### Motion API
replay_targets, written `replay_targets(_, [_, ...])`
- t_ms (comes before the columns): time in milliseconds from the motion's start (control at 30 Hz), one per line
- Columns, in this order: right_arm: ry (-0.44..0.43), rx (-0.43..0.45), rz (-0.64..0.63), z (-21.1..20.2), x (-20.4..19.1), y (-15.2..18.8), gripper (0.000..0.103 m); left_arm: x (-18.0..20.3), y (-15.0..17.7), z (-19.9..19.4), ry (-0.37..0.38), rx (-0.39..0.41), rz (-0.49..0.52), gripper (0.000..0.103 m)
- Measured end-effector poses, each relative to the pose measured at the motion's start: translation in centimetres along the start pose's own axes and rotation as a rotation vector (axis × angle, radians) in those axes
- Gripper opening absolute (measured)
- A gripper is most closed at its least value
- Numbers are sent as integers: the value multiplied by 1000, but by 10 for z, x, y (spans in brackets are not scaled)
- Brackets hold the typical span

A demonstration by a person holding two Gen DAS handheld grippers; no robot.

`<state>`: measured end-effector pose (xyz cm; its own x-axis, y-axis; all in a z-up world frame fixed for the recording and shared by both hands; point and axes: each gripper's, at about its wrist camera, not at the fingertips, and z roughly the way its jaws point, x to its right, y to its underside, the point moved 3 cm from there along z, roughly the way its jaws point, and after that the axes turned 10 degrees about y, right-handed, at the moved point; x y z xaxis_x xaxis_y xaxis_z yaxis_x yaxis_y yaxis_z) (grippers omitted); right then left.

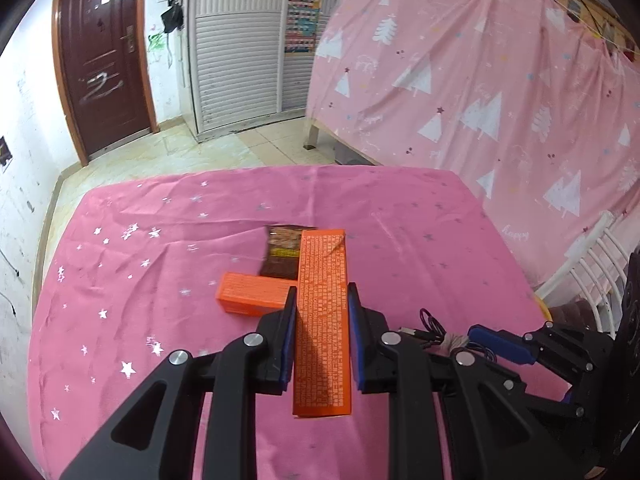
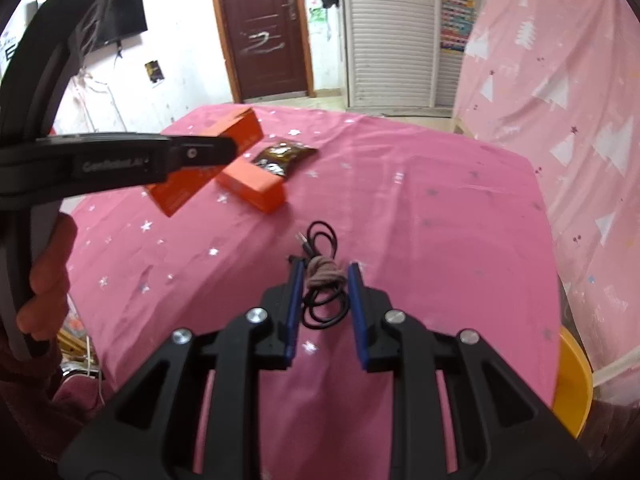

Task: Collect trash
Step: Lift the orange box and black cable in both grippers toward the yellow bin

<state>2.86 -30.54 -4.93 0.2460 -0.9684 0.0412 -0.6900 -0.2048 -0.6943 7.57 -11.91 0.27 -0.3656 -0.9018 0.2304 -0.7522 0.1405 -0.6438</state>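
Observation:
My left gripper [image 1: 322,294] is shut on a long orange box [image 1: 323,320] and holds it above the pink tablecloth; it also shows in the right wrist view [image 2: 188,178], lifted. A second orange box [image 1: 252,294] lies on the cloth [image 2: 252,182], with a brown snack wrapper [image 1: 284,250] behind it [image 2: 284,156]. My right gripper [image 2: 322,270] is open, its fingers on either side of a coiled black cable tied with a brownish knot [image 2: 324,276], which also shows in the left wrist view [image 1: 436,334].
The table [image 2: 440,220] has a pink star-patterned cloth. A yellow bin [image 2: 572,384] sits past its right edge. A pink tree-print curtain [image 1: 480,100] hangs on the right. A white chair [image 1: 592,264] stands at the right.

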Motion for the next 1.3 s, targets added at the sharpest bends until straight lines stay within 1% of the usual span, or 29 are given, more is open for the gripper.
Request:
replay_targets(200, [-27, 20, 112, -12, 35, 10, 21, 23, 1, 6, 21, -25, 27, 16])
replay_targets(333, [-19, 49, 173, -21, 55, 12, 21, 37, 3, 9, 26, -33, 51, 16])
replay_targets(700, [-3, 98, 255, -41, 93, 18, 21, 72, 10, 16, 52, -57, 111, 16])
replay_targets(833, [-58, 76, 212, -39, 85, 24, 21, 77, 11, 20, 52, -65, 113, 16])
replay_targets(1000, [-64, 25, 162, -24, 71, 29, 21, 78, 14, 21, 49, -72, 110, 16])
replay_targets(1100, [-58, -5, 125, -14, 62, 28, 21, 78, 14, 21, 46, -72, 108, 16])
replay_targets(1200, [-12, -26, 92, -7, 57, 28, 21, 77, 13, 21, 47, -73, 102, 16])
replay_targets(1300, [11, -40, 69, -3, 54, 26, 22, 77, 13, 23, 49, -76, 101, 16])
